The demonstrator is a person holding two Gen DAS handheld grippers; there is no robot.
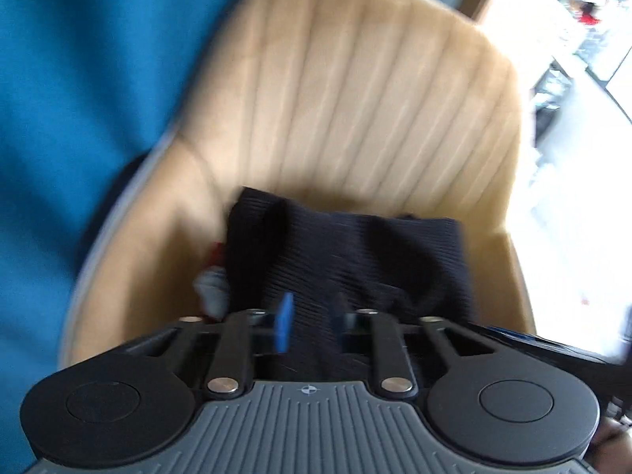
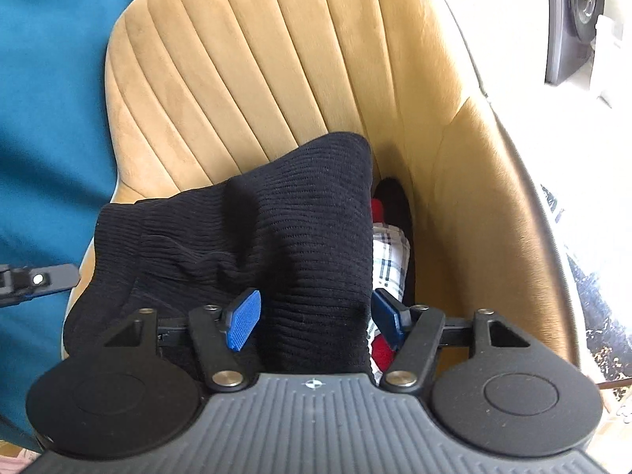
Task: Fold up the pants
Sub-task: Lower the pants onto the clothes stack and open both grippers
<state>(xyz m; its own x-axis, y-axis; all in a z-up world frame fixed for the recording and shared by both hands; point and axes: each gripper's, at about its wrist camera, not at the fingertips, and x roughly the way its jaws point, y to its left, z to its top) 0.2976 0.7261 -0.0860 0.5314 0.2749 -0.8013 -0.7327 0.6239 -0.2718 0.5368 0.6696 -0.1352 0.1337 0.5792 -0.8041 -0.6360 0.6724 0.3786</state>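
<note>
Left gripper (image 1: 310, 322) is clamping a fold of the black ribbed pants (image 1: 347, 245), fabric bunching between its jaws. Right gripper (image 2: 316, 320) is sitting with jaws apart, straddling a ridge of the pants without pinching. Pants are lying on the tan chair (image 2: 245, 71) seat; plaid cloth (image 2: 389, 252) is showing beyond the right-side jaw.

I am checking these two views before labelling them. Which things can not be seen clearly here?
- Left wrist view: motion blur smears the black pants and left gripper; its grip is unclear.
- Right wrist view: the pants hide most of the checked cloth and red item.
- Right gripper body cuts off the pants' near end.
- Chair seat is mostly covered.
</note>
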